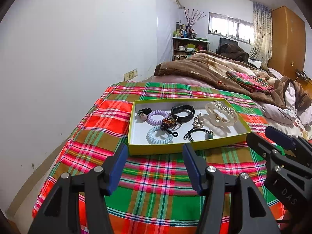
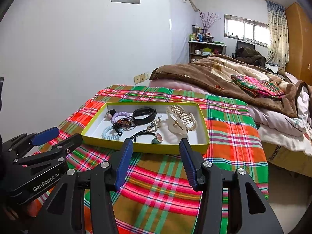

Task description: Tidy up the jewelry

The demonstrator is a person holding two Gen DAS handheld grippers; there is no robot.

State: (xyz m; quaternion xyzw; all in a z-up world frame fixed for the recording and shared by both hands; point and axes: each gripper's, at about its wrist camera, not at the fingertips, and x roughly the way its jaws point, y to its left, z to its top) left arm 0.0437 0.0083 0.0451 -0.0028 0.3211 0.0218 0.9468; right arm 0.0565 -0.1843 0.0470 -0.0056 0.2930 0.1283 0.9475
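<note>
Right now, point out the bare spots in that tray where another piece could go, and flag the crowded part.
Inside the tray, white floor shows at the near left corner beside the blue coil tie, and at the near right corner beyond the clear hair claw. The left-centre is crowded: purple coil tie, beaded bracelet and black band touch or overlap.

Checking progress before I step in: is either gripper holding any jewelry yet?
No. The left gripper and right gripper both gape empty over the plaid cloth, short of the tray.
</note>
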